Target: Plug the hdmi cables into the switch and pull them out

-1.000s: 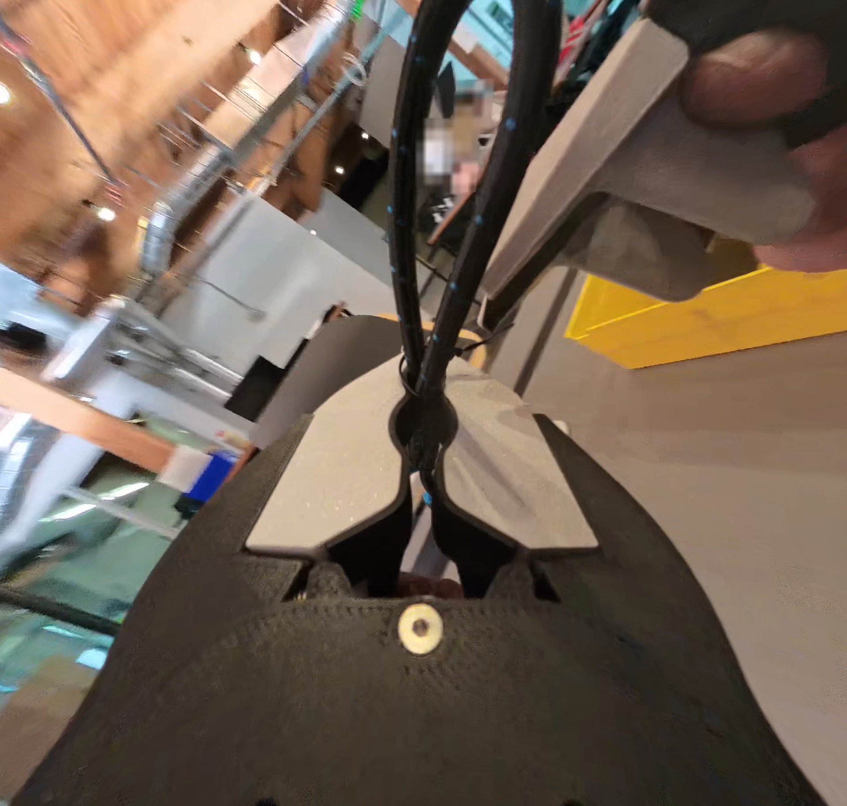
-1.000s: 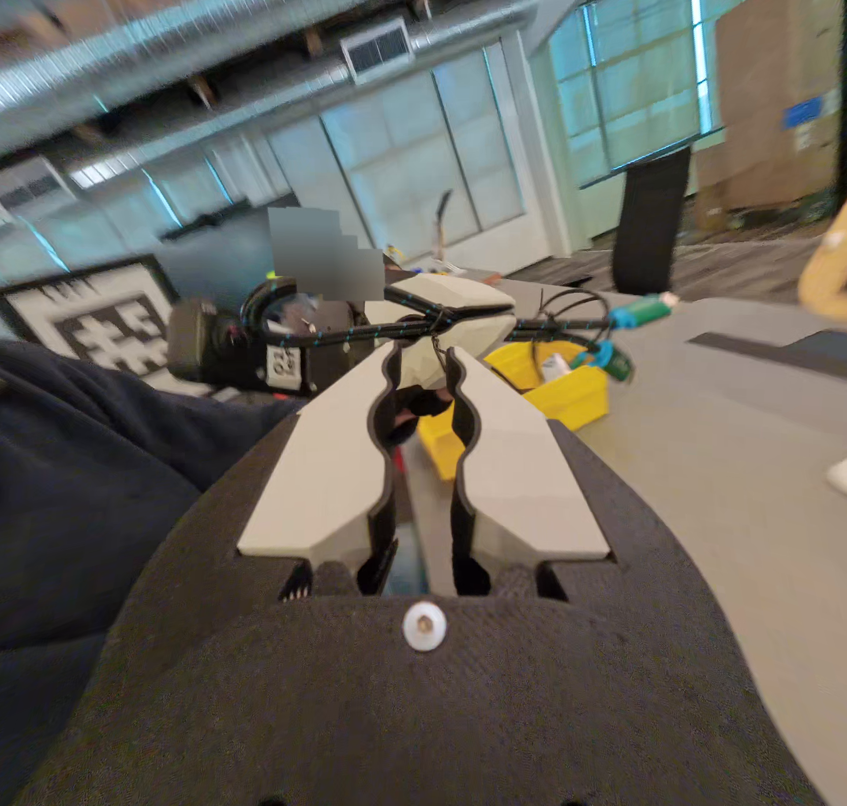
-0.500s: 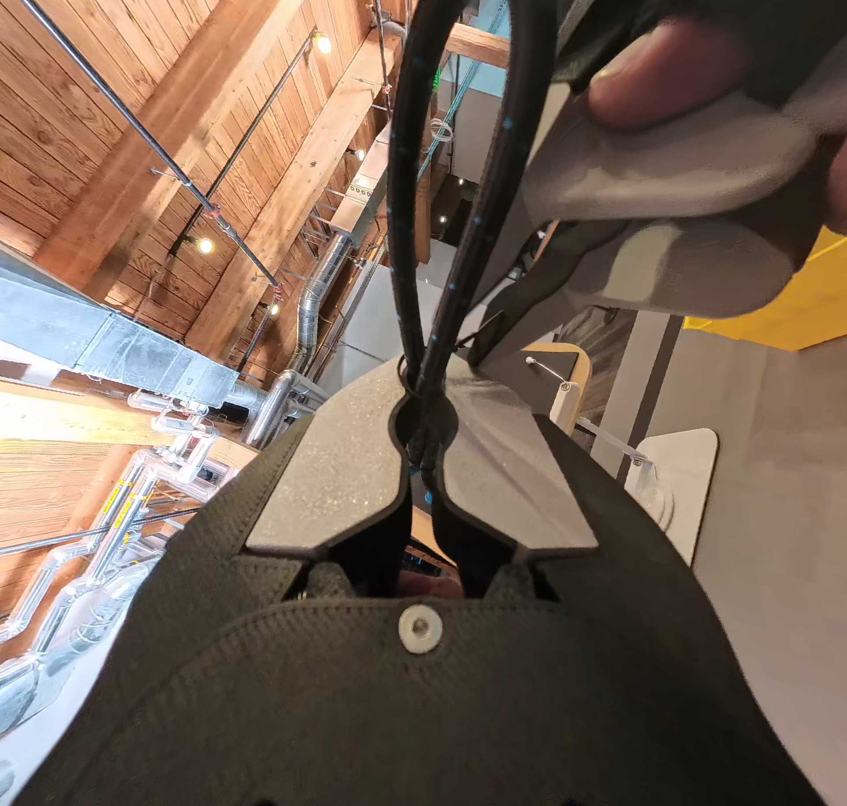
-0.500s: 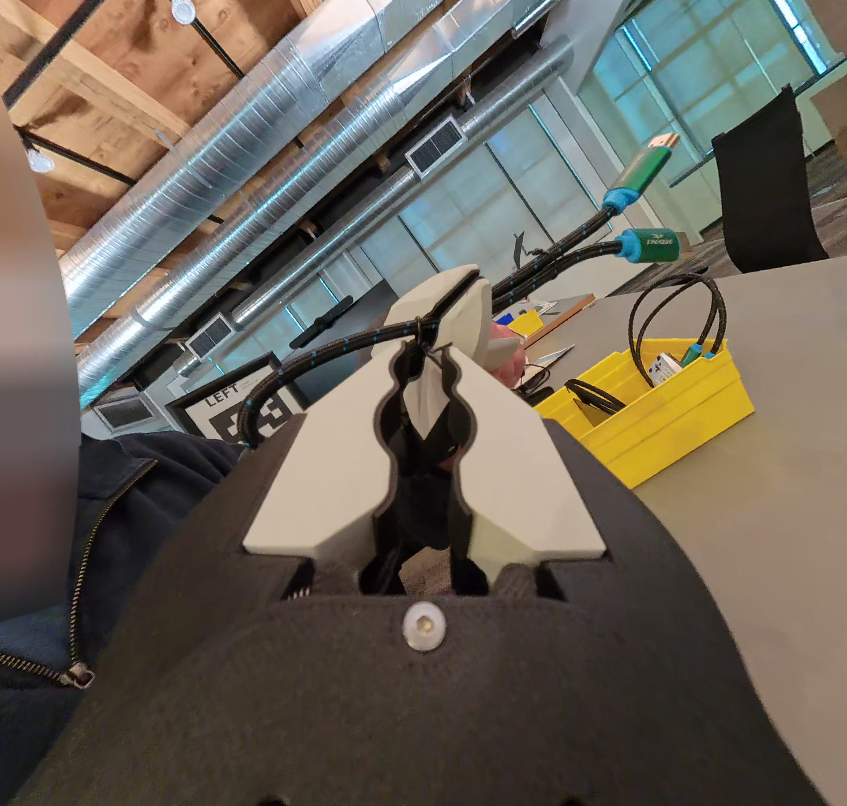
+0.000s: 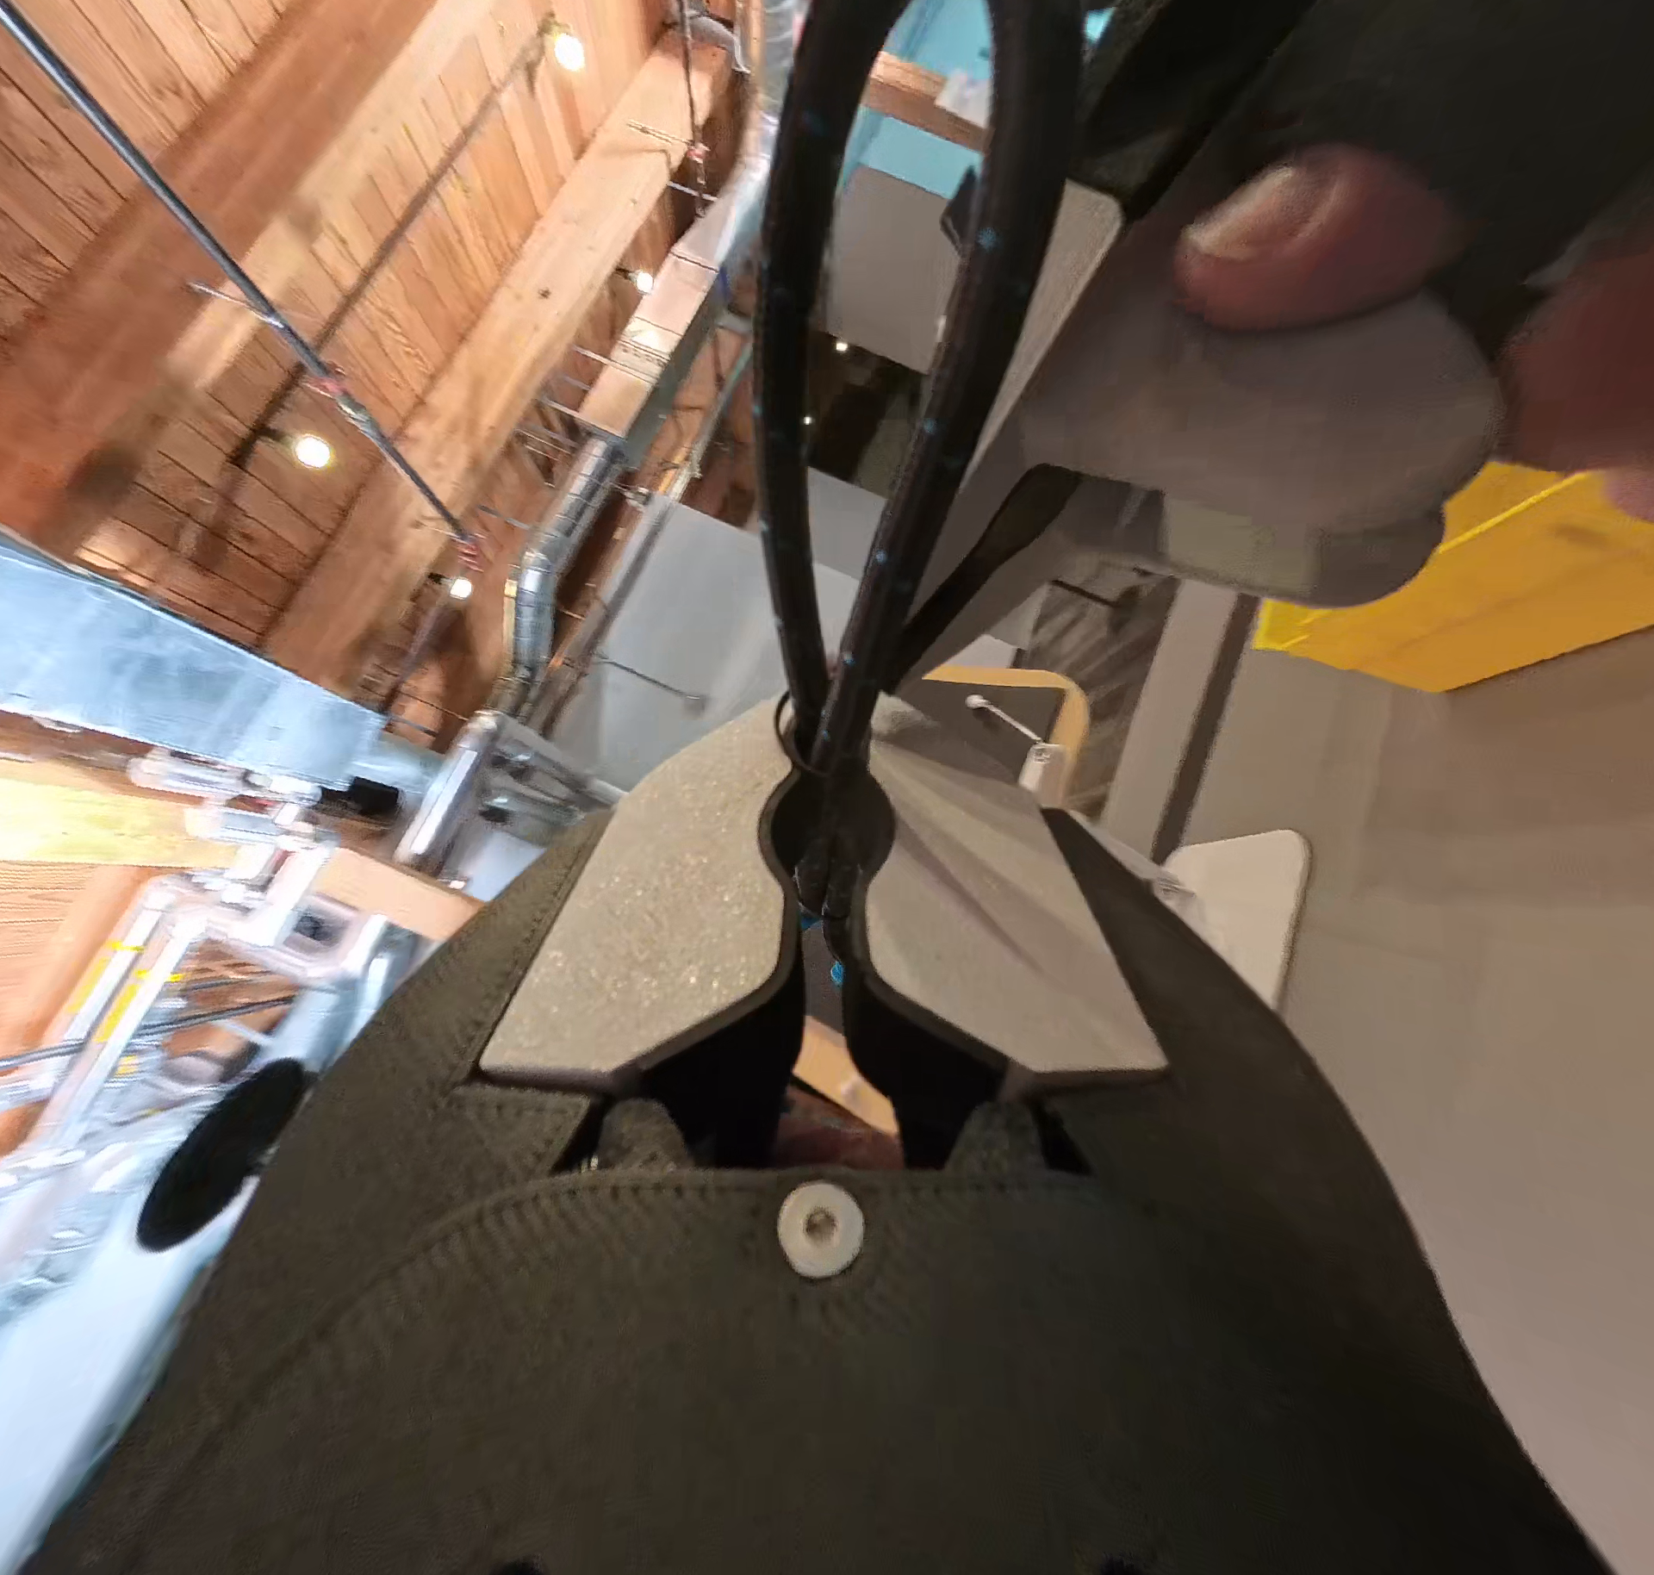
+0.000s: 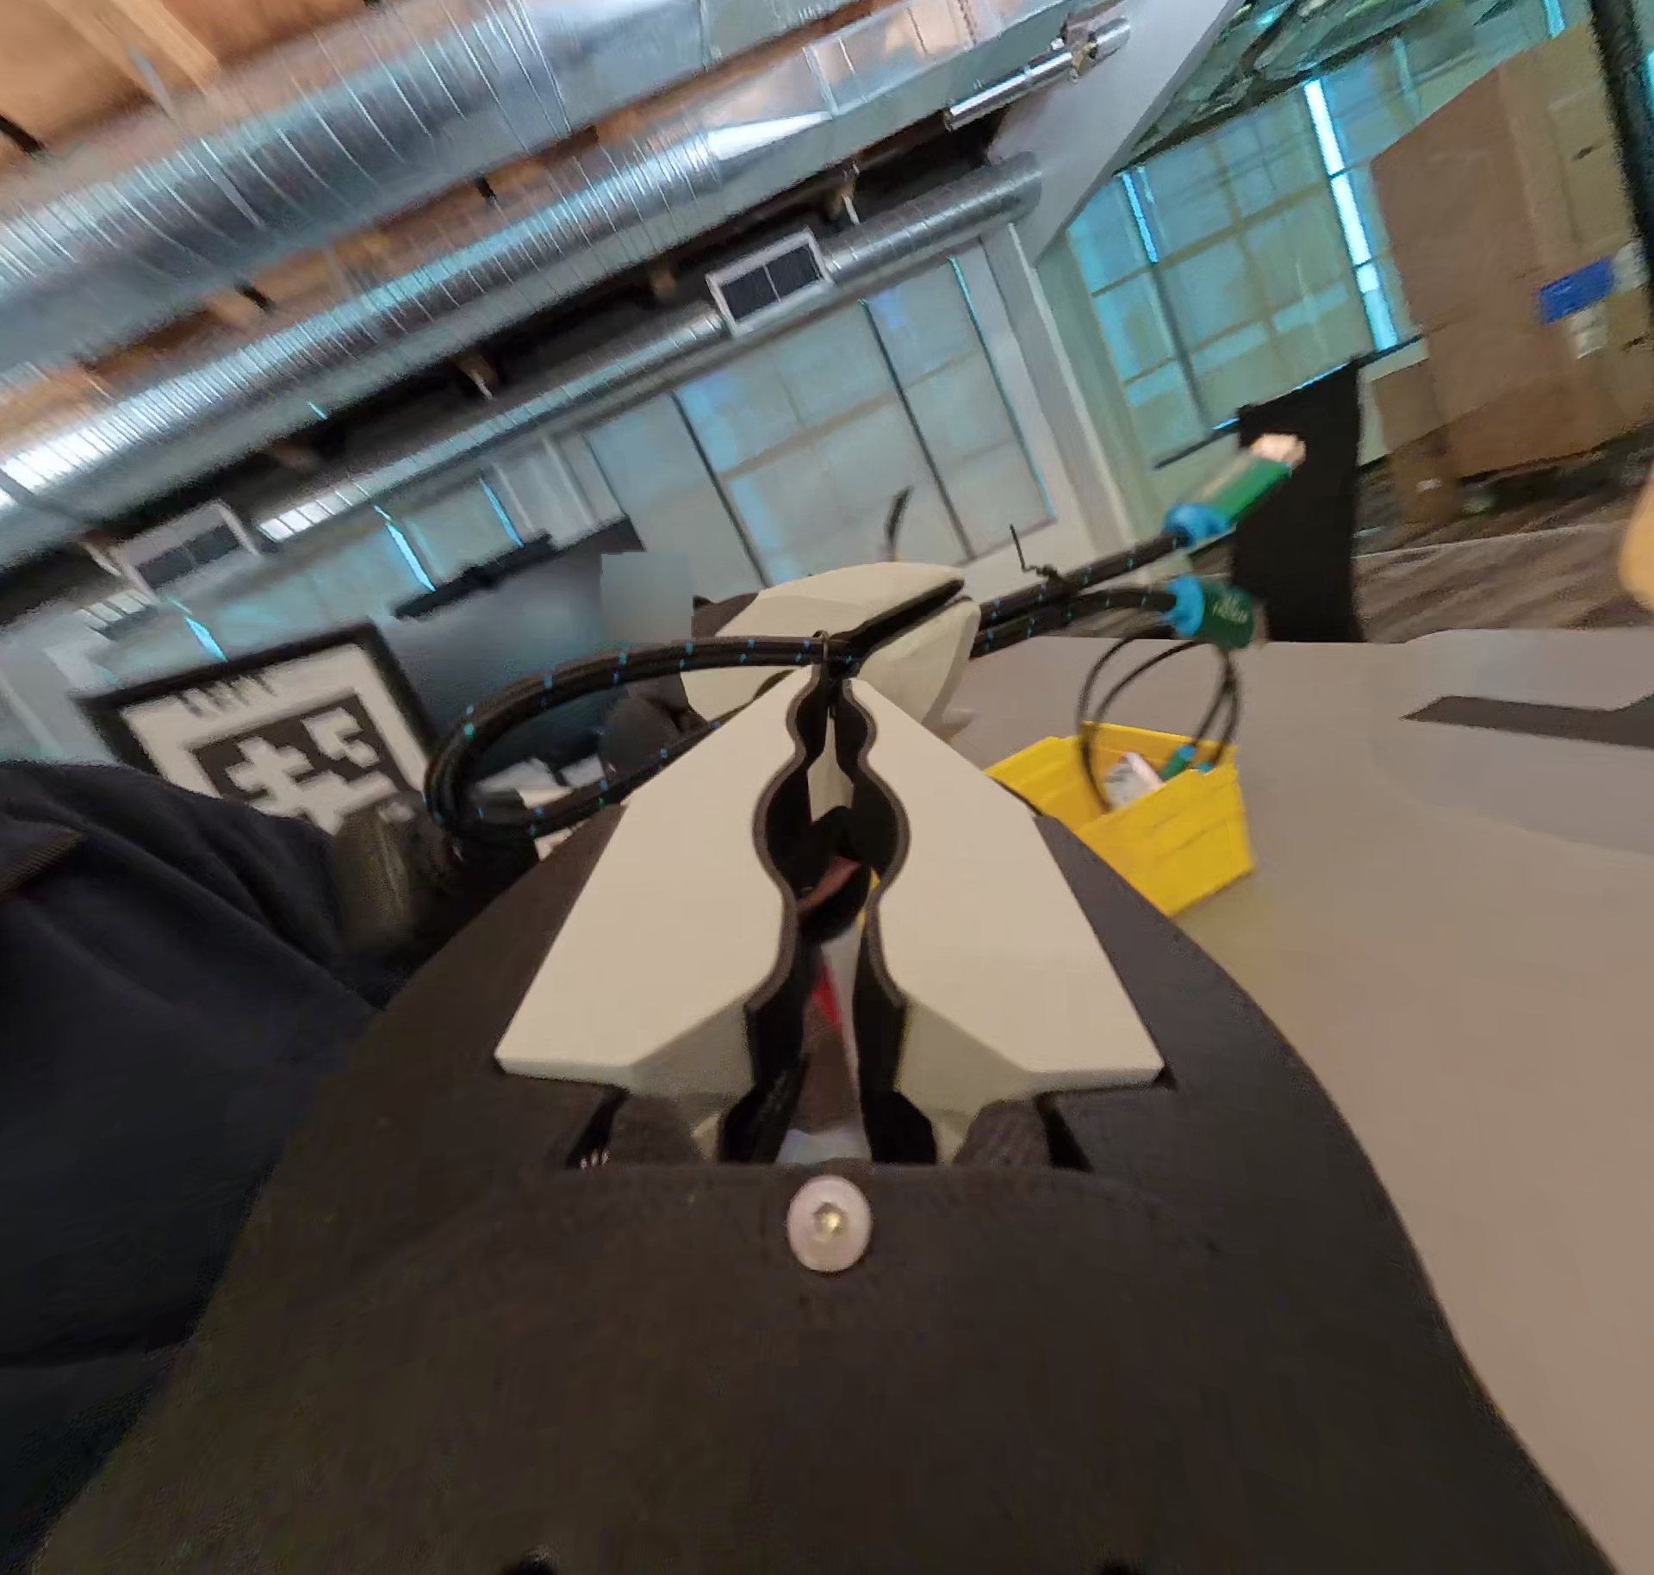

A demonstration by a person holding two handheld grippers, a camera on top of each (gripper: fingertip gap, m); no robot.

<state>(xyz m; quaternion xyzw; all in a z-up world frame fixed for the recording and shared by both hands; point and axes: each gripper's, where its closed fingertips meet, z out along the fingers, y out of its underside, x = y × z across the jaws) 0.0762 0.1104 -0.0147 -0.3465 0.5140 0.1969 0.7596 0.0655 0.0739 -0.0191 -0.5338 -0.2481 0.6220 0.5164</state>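
Note:
My left gripper (image 5: 828, 726) is shut on a folded black braided HDMI cable (image 5: 779, 368); both strands pass between its pads and loop upward. A thin black tie (image 5: 788, 731) rings the strands at its tips. In the right wrist view the same cable (image 6: 626, 664) runs sideways through the left gripper (image 6: 850, 637), ending in two green plugs (image 6: 1222, 610) with blue collars. My right gripper (image 6: 828, 682) is shut, its tips pinched on the tie (image 6: 819, 639) right under the cable. It also shows in the left wrist view (image 5: 904, 664), beside the strands. No switch is in view.
A yellow bin (image 6: 1163, 825) on the grey table (image 6: 1432, 1040) holds another thin black cable (image 6: 1155, 682) and small items. A person's finger (image 5: 1307, 234) rests on the right gripper. A dark sleeve (image 6: 134, 995) fills the left of the right wrist view.
My right gripper has closed from open to shut at the tie on the cable. Both grippers have tilted together. The left gripper has kept its hold on the cable.

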